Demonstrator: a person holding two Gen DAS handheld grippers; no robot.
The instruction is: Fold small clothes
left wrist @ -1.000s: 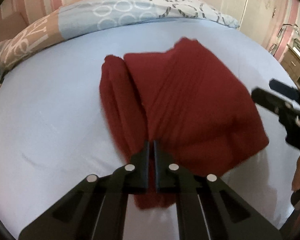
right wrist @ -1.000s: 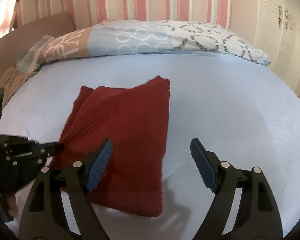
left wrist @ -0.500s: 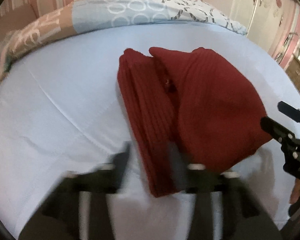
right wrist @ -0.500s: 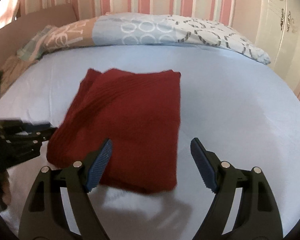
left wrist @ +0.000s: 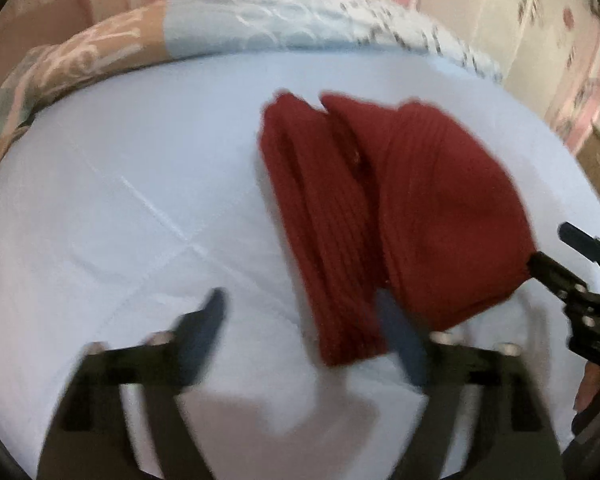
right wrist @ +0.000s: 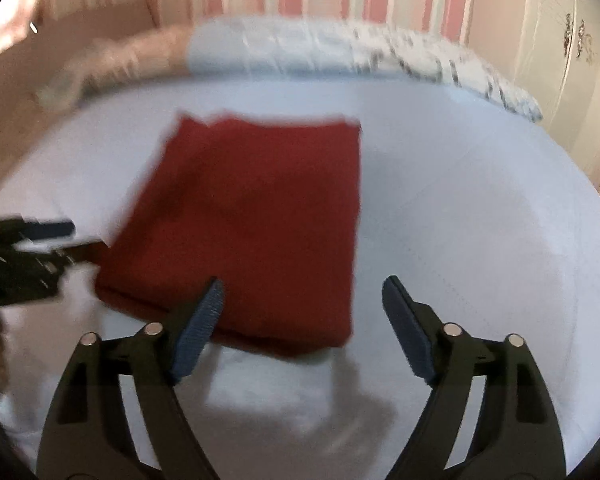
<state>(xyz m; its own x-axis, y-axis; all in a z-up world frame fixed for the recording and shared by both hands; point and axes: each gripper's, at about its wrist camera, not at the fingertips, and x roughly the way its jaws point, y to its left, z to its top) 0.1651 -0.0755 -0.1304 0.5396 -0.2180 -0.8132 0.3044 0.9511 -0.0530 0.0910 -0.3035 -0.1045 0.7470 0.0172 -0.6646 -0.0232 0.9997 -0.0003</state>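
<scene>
A dark red ribbed knit garment [left wrist: 380, 216] lies folded on the pale blue bed sheet [left wrist: 120, 200]; in the right wrist view it [right wrist: 252, 216] shows as a neat rectangle. My left gripper [left wrist: 304, 328] is open and blurred, just in front of the garment's near edge, its right finger over the cloth. My right gripper [right wrist: 302, 312] is open and empty, hovering at the garment's near right corner. It also shows in the left wrist view [left wrist: 556, 256] at the right, beside the garment's right edge. The left gripper shows in the right wrist view [right wrist: 56, 240] at the garment's left edge.
A patterned duvet [left wrist: 220, 36] is rolled along the far side of the bed. A striped pink wall and a white wardrobe [right wrist: 572, 60] stand behind. A wooden bedside cabinet [left wrist: 596, 156] is at the far right.
My left gripper has let go of the garment's near edge, opened wide and drawn back. The garment has dropped flat into a folded rectangle. The right gripper stayed open.
</scene>
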